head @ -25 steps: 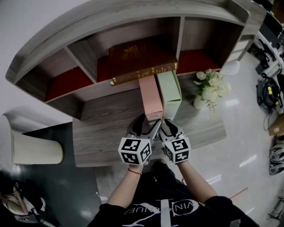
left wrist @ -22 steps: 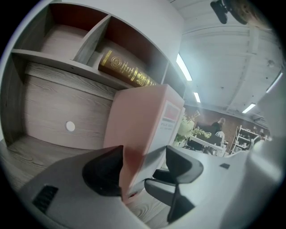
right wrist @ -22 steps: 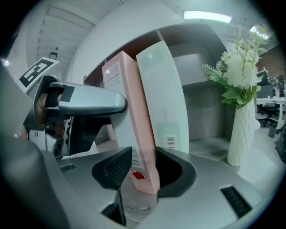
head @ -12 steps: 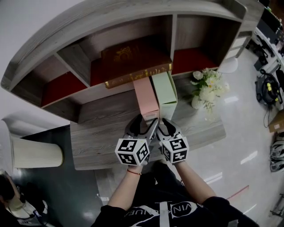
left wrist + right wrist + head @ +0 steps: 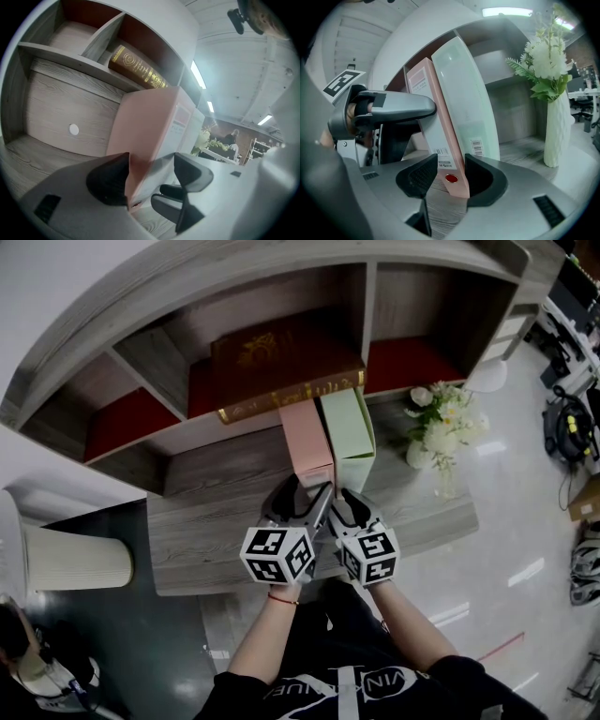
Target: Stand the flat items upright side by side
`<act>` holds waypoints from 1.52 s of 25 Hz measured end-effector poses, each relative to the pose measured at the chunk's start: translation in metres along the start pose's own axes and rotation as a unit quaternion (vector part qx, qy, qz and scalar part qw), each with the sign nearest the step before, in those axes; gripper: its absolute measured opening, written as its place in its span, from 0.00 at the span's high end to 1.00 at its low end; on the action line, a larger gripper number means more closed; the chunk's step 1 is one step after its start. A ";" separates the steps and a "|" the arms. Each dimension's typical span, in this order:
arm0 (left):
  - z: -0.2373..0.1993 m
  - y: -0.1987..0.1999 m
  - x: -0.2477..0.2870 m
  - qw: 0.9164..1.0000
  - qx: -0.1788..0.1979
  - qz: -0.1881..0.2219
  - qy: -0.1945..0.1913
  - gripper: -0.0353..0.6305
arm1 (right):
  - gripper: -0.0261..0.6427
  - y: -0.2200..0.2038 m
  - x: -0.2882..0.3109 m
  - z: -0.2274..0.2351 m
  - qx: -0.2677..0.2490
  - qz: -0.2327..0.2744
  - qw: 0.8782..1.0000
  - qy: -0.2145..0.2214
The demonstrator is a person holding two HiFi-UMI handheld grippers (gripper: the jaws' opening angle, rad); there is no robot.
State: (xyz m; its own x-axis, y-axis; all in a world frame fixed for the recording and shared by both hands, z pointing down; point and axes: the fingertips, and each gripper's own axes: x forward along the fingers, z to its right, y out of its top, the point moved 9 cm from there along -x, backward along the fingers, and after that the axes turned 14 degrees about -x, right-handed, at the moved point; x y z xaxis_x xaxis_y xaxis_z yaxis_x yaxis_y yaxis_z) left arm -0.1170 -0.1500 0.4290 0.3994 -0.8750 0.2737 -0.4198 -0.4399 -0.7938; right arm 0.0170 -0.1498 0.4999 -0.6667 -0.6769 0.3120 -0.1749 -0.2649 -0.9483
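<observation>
A pink file box (image 5: 307,437) and a pale green file box (image 5: 349,427) stand upright side by side on the grey wooden desk (image 5: 216,521), their far ends under the shelf. My left gripper (image 5: 298,491) is at the pink box's near end. In the left gripper view the pink box (image 5: 150,122) fills the gap of the left gripper (image 5: 150,173), with both pads on it. My right gripper (image 5: 349,498) sits just to the right and lower. In its own view the right gripper (image 5: 452,177) is closed on the pink box's (image 5: 436,122) bottom corner, with the green box (image 5: 468,93) right behind.
A thick brown and gold book (image 5: 281,367) lies flat in the shelf's middle compartment, above the boxes. A white vase of flowers (image 5: 436,432) stands on the desk right of the green box. A white bin (image 5: 75,563) is on the floor at the left.
Only the head view has shifted a little. Both grippers stay at the near end of the pink box, and the two boxes stand as before.
</observation>
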 end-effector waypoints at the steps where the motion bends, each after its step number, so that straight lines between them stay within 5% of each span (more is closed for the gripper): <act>1: 0.000 0.000 0.000 1.000 -0.002 0.001 0.001 0.50 | 0.68 -0.001 0.000 0.000 0.000 0.000 1.000 0.002; 23: -0.009 0.002 -0.013 0.999 -0.010 0.042 -0.012 0.50 | 0.74 0.012 -0.017 0.003 -0.045 0.021 0.998 0.047; 38: -0.004 0.009 -0.057 0.993 0.045 0.111 0.006 0.92 | 0.95 0.032 -0.052 0.001 -0.093 0.053 0.992 0.071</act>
State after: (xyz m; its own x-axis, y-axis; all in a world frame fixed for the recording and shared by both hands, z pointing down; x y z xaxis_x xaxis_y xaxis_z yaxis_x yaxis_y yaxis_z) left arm -0.1465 -0.1054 0.4081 0.2951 -0.9510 0.0924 -0.4223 -0.2166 -0.8802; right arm 0.0468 -0.1234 0.4536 -0.7817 -0.5870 0.2105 -0.2200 -0.0562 -0.9739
